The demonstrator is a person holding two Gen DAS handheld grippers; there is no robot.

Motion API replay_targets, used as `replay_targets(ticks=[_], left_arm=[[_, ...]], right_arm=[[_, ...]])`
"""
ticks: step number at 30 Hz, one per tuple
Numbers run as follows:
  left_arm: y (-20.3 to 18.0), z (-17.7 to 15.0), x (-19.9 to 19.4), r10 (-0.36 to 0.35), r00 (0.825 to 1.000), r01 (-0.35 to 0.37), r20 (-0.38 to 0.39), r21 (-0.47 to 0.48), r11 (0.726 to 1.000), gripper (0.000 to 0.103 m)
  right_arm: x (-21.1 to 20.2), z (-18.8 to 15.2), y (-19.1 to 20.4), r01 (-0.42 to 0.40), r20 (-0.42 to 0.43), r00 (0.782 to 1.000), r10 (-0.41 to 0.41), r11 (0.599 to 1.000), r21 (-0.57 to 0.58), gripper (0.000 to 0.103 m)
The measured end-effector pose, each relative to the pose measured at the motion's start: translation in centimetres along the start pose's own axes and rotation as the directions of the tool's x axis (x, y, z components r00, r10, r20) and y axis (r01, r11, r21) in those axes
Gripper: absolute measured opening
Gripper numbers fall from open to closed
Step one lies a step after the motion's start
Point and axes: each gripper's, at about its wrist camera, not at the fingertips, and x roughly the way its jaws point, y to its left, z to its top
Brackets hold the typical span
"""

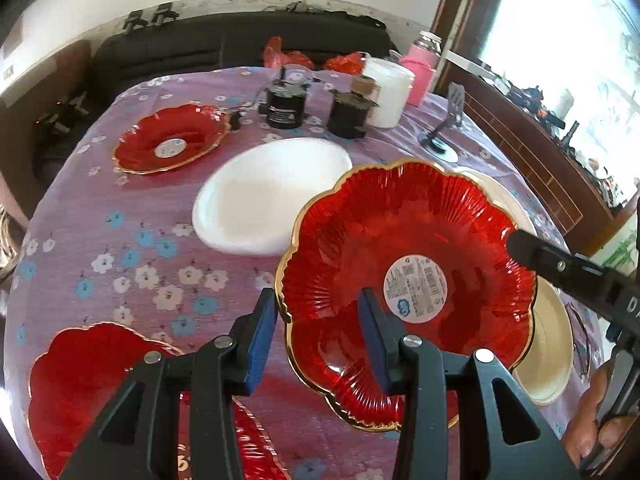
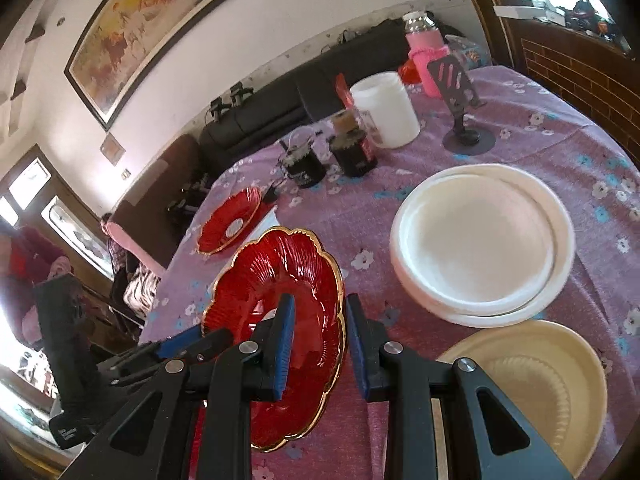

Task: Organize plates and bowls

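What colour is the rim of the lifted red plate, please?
Gold, on the red plate; clearest in the left wrist view.

The right gripper (image 2: 320,340) straddles the gold rim of a red plate (image 2: 280,280), jaws apart (pads not pinching it). Right of centre sit stacked white plates (image 2: 480,240); a cream plate (image 2: 560,380) lies lower right.

I see a glossy red ribbed plate (image 1: 408,280) with gilt rim — glassy; matt white plates (image 2: 480,240) look like foam; the desk (image 1: 120,240) wears woven floral cloth — my tongs' (image 1: 316,316) pads look rubbery.
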Motion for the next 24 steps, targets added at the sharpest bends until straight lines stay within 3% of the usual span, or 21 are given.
replay_targets(ticks=[6, 24], left_arm=[[-0.5, -0.3, 1.0, -0.012, 0.999, 0.012, -0.034, 0.001, 1.0, 0.039], [0.0, 0.0, -1.8, 0.025, 0.999, -0.025, 0.033, -0.024, 0.999, 0.04]], right_arm=[[-0.3, -0.2, -0.6, 0.008, 0.001, 1.0, -0.008, 1.0, 0.013, 0.028], [0.5, -0.2, 0.0, -0.029, -0.023, 0.999, 0.029, 1.0, 0.013, 0.028]])
